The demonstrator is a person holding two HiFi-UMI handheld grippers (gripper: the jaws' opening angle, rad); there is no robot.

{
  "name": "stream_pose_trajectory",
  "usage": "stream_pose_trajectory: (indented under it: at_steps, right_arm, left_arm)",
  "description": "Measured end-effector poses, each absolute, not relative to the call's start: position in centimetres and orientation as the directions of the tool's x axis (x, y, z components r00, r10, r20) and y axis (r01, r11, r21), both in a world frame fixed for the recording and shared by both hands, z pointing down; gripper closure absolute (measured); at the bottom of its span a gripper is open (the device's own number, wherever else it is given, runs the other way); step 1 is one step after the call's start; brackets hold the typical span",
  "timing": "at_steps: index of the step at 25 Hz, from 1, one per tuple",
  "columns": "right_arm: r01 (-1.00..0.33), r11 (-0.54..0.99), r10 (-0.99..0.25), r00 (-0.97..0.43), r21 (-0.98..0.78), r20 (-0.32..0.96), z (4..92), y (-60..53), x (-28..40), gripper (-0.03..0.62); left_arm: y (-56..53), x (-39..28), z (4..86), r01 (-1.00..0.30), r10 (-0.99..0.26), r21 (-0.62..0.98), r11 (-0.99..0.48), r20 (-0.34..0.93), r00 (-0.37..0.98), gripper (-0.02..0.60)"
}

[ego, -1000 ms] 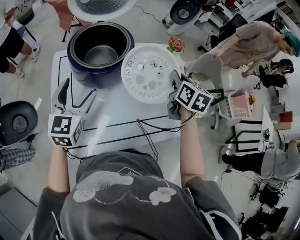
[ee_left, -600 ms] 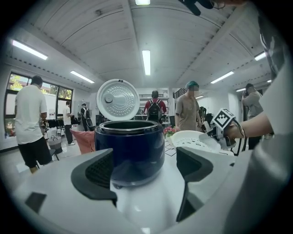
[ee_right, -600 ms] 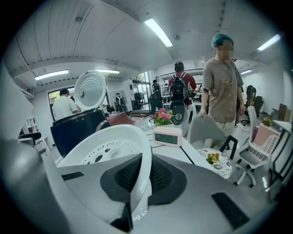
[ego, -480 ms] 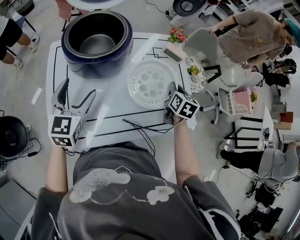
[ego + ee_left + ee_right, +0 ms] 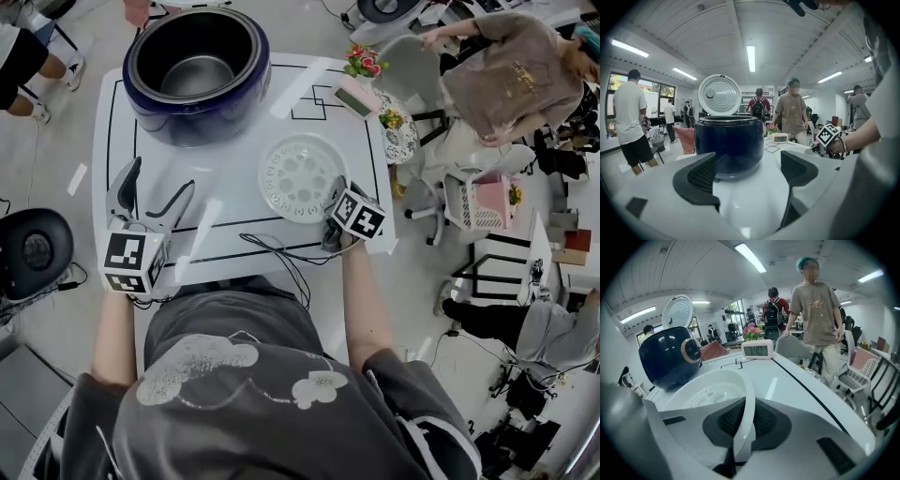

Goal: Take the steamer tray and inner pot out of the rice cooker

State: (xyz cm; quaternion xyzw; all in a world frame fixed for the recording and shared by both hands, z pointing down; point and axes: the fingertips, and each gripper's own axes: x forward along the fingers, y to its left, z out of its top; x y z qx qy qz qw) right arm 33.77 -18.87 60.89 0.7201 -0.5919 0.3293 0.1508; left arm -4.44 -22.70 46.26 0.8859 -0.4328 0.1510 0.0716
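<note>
The white perforated steamer tray [image 5: 302, 176] lies low over the white table [image 5: 234, 216], right of centre; my right gripper [image 5: 330, 199] is shut on its near rim. In the right gripper view the tray's rim [image 5: 745, 423] is pinched between the dark pads. The dark blue rice cooker [image 5: 195, 77] stands at the table's far left with its lid [image 5: 719, 95] up, and the metal inner pot [image 5: 195, 73] sits inside it. My left gripper [image 5: 150, 195] is open over the table's left side, with nothing between its fingers, pointing at the cooker [image 5: 729, 143].
A small digital clock [image 5: 352, 99] and a flower pot [image 5: 366, 64] sit at the table's far right. Black cables [image 5: 281, 251] trail over the near edge. Chairs and several people surround the table; a grey chair [image 5: 412, 70] stands right beside it.
My right gripper has carried the steamer tray from beside the cooker's rim down and toward me, to the table's right half. The left gripper has sunk slightly.
</note>
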Motion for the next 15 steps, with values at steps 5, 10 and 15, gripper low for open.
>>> stream_pose_trajectory:
  at_steps: [5,10,15]
  right_arm:
    - [-0.952,-0.252,-0.723,0.066,-0.173,0.688,62.3,-18.4,33.4,0.551]
    - [-0.966,-0.231,-0.715,0.089,-0.113,0.694,62.5,-17.7,33.3,0.529]
    - [-0.971,-0.203,-0.754,0.073,-0.126,0.653,61.0,-17.0,33.4,0.296]
  left_arm:
    - [-22.5,-4.6,46.3,-0.790,-0.744,0.005,-0.613,0.332,0.580,0.149]
    - [-22.1,-4.9,46.0,-0.786,-0.742,0.004,-0.618,0.327,0.585,0.149]
    - [-21.4,-4.8,46.1,-0.785,-0.743,0.004,-0.620,0.320,0.588,0.149]
